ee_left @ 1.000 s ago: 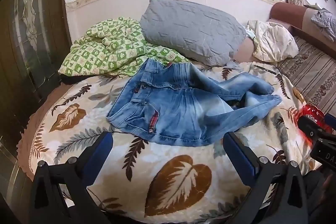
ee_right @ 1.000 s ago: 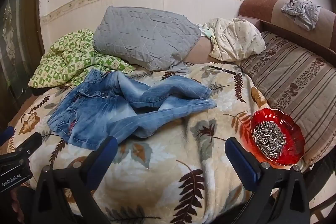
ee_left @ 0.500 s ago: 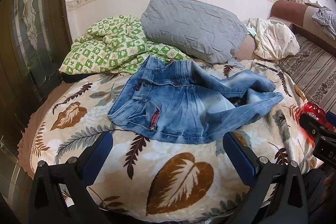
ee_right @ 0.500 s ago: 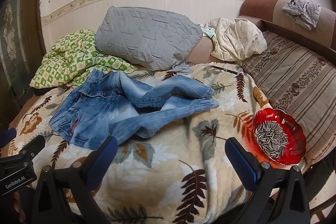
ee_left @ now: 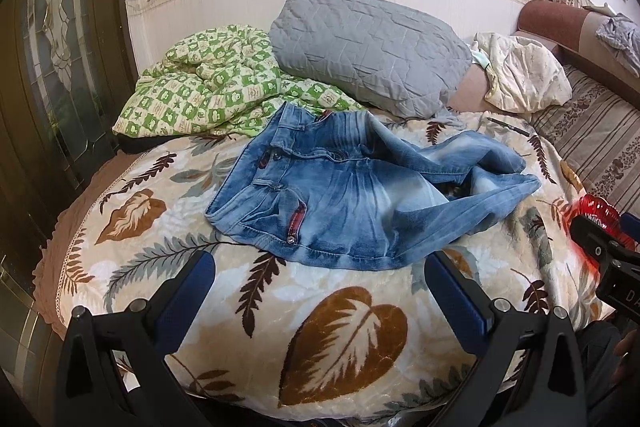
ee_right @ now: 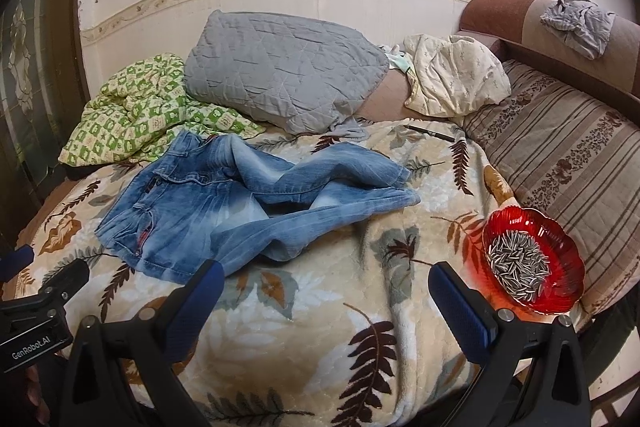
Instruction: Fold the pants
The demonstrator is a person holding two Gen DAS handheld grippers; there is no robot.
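On the bed (ee_left: 360, 327), rumpled jeans (ee_left: 340, 203) lie unfolded; left gripper (ee_left: 320, 287) and right gripper (ee_right: 324, 291) hover short, jaws wide apart, likely ready to grasp.

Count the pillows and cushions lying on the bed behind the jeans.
2 clearly: a grey quilted pillow leaning by the wall behind the jeans, and a cream pillow to its right. The green checked bedding looks like a blanket; it may hide more.

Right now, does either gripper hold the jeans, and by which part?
Nothing is held. Left gripper and right gripper are open, short of the jeans.
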